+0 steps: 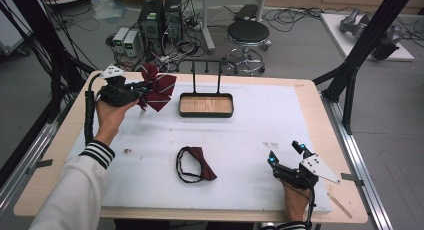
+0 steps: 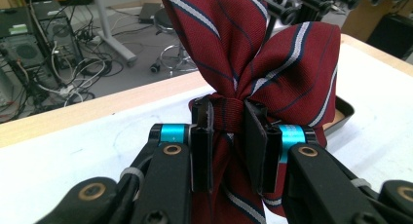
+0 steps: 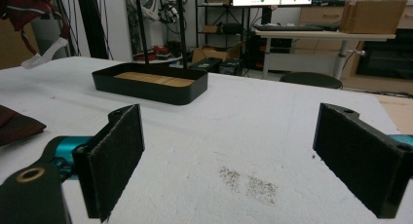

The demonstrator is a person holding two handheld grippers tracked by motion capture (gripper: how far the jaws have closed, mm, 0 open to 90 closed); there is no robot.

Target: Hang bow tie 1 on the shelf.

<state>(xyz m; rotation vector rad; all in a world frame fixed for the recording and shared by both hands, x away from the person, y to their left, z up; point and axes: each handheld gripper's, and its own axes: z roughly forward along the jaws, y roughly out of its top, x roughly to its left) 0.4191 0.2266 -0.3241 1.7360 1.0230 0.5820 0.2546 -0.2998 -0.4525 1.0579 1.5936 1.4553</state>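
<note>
Your left claw [image 2: 229, 131] is clamped on the striped bow tie [image 2: 253, 63] right at its central knot, the narrow firm part, which is why the loops fan out free above the pads rather than bunching between them. In the high view you hold that bow tie [image 1: 157, 85] lifted off the table near the far left corner, just left of the tray [image 1: 206, 113]; it hangs clear of the white mat [image 1: 250, 135], so nothing drags. The tray sits at the middle of the far edge, with a black stand [image 1: 206, 72] rising from it; judging by that, the stand is probably where the tie is meant to go, and a grip at the knot leaves the tie's band free to hook over a bar. Your right claw [image 1: 286, 153] rests near the near right corner with its jaws wide and nothing between them, well apart from the work. A second bow tie [image 1: 196, 164], plain dark red with its strap looped, lies flat near the middle of the near edge, untouched.
</note>
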